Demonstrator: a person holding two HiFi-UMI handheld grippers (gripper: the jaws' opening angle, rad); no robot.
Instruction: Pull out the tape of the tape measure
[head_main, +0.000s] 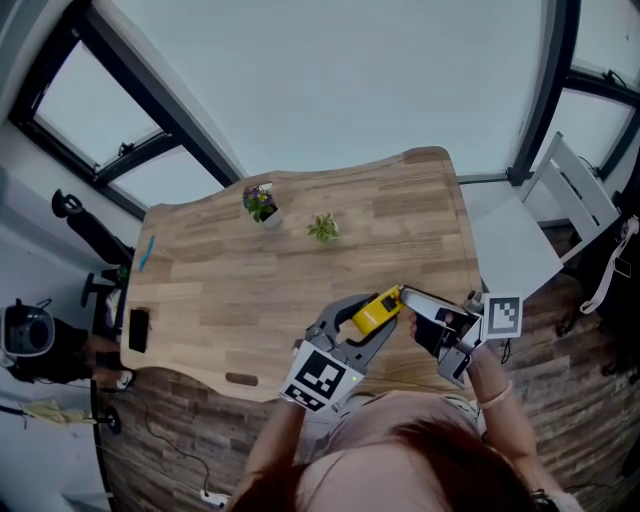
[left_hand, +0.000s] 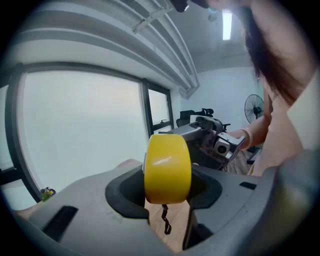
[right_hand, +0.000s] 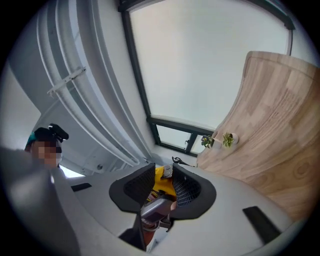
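The left tongs (head_main: 370, 325) were clamped on the yellow tape measure (head_main: 377, 311), held above the near edge of the wooden surface (head_main: 400, 220). The right tongs (head_main: 412, 300) stood wide apart around its front end and gripped nothing. If they closed on the case itself, probably no tape would come out, and a weak left grip could let the case slip. Farther away, a flower pot (head_main: 260, 204) and a green plant (head_main: 323, 228) stood well apart from the work and were not in the way.

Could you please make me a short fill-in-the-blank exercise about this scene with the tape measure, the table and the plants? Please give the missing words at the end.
1. The left gripper holds a ___ tape measure.
2. The table below the grippers is made of ___.
3. On the far part of the table stand ___ small plants.
Missing words: yellow; wood; two.
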